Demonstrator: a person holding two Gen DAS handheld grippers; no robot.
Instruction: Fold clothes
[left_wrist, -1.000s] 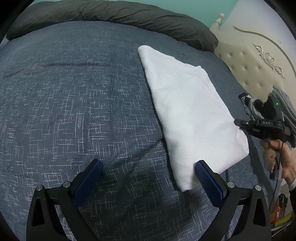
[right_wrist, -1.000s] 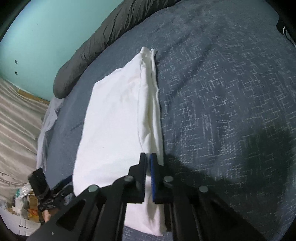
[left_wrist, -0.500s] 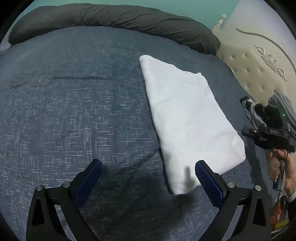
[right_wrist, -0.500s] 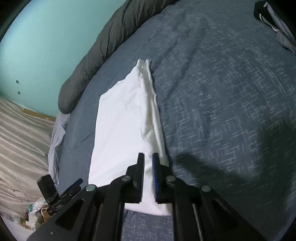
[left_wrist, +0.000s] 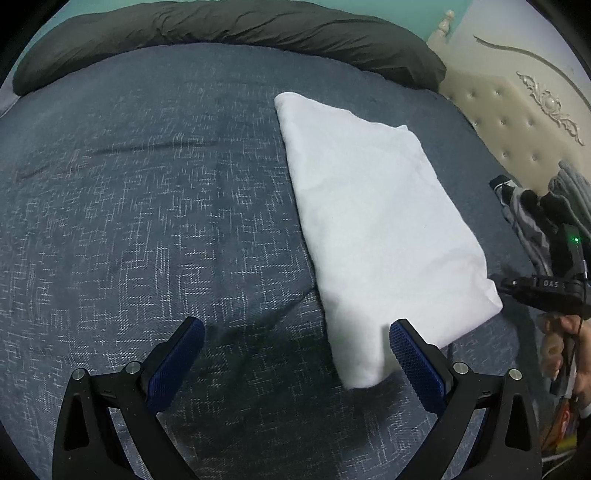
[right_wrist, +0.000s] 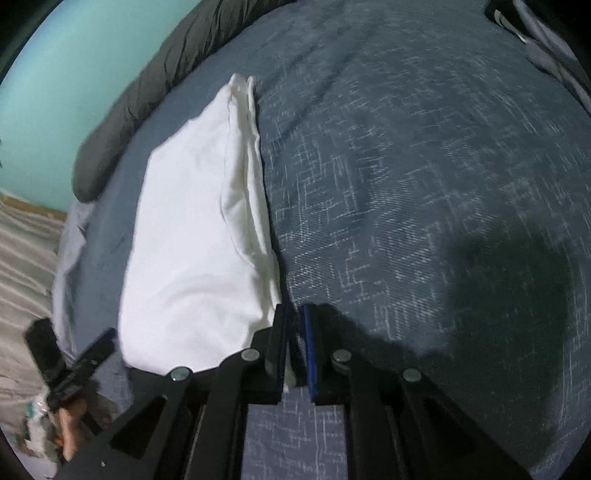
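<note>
Both grippers are mine to place: my left gripper (left_wrist: 295, 347) hangs with jaws spread wide and empty at the near corner of the white folded garment (left_wrist: 373, 229), which lies on the blue bedspread (left_wrist: 147, 221). My right gripper (right_wrist: 294, 332) is almost closed beside the garment's near layered edge; I cannot tell whether cloth sits between its pads. To do this well, I judge I should pinch every layer at both near corners, lift evenly, and match the far edge.
</note>
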